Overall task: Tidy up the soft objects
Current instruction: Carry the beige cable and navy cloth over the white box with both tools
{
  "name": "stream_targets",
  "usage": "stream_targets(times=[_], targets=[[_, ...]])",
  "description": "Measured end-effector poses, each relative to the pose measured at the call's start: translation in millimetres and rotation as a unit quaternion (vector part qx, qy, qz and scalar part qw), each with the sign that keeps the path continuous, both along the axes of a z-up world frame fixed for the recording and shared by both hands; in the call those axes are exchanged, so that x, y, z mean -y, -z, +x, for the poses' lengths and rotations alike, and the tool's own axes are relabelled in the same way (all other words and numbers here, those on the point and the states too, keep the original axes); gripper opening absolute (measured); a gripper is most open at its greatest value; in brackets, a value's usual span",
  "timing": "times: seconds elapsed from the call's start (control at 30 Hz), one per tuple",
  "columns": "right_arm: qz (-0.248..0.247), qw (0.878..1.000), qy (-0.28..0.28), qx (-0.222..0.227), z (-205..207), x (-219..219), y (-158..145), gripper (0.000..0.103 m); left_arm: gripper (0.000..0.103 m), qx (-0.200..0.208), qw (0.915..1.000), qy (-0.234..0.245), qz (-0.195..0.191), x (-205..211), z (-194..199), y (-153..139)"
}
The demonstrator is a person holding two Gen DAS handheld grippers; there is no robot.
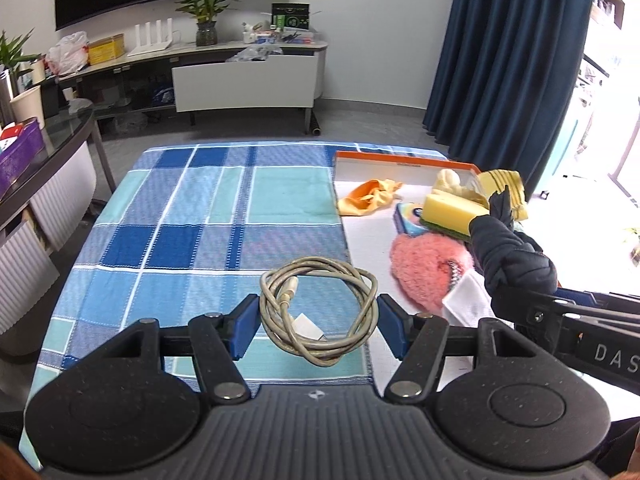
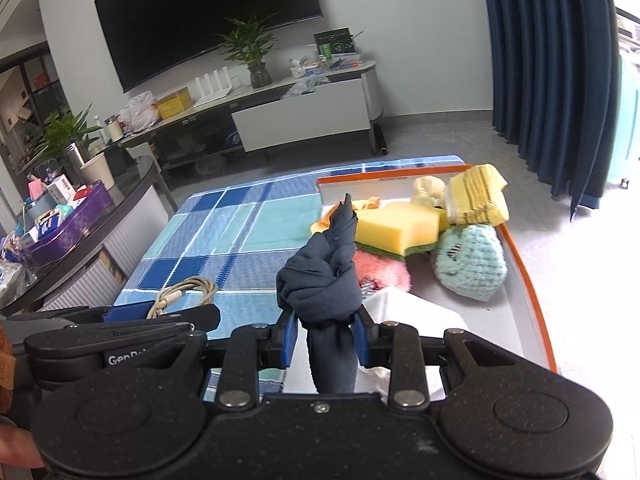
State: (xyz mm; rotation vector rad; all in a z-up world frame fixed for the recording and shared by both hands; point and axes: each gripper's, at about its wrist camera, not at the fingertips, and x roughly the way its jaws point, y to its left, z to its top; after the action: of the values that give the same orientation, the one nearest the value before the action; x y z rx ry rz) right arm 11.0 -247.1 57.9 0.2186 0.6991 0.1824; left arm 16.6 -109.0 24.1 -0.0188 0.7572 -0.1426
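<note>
My left gripper [image 1: 318,326] is open, its blue pads on either side of a coiled grey cable [image 1: 320,308] lying on the checked cloth. My right gripper [image 2: 325,338] is shut on a knotted dark navy cloth [image 2: 320,280], held above the near end of the orange-rimmed white tray [image 2: 528,276]. The cloth also shows in the left wrist view [image 1: 508,256]. The tray holds a yellow sponge [image 2: 396,226], a pink fluffy item [image 1: 424,268], a mint knitted item [image 2: 470,264], a yellow folded cloth [image 2: 476,196], an orange fabric [image 1: 368,198] and a white cloth [image 2: 416,312].
The table is covered by a blue and teal checked cloth [image 1: 208,216]. A dark side table [image 2: 80,220] with a purple box stands to the left. A TV cabinet [image 1: 240,76] is behind, blue curtains [image 2: 552,80] at the right.
</note>
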Motion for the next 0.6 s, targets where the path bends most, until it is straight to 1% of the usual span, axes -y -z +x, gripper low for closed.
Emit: stream_targets(times=[0.2, 0.37, 0.6], targets=[[0.001, 1.0, 0.026, 0.002, -9.7, 20.5, 1.9, 0.036, 0.064, -0.001, 0.9997, 0.025, 0.002, 19.2, -0.6, 2.8], [0.0, 0.999, 0.051, 0.007, -15.9, 41.0, 1.0, 0.036, 0.064, 0.008, 0.9987, 0.05, 0.004, 39.5, -0.9, 1.2], [-0.001, 0.998, 0.066, 0.014, -21.8, 58.4, -1.2, 0.036, 0.064, 0.019, 0.9977, 0.064, 0.001, 59.6, 0.8, -4.6]])
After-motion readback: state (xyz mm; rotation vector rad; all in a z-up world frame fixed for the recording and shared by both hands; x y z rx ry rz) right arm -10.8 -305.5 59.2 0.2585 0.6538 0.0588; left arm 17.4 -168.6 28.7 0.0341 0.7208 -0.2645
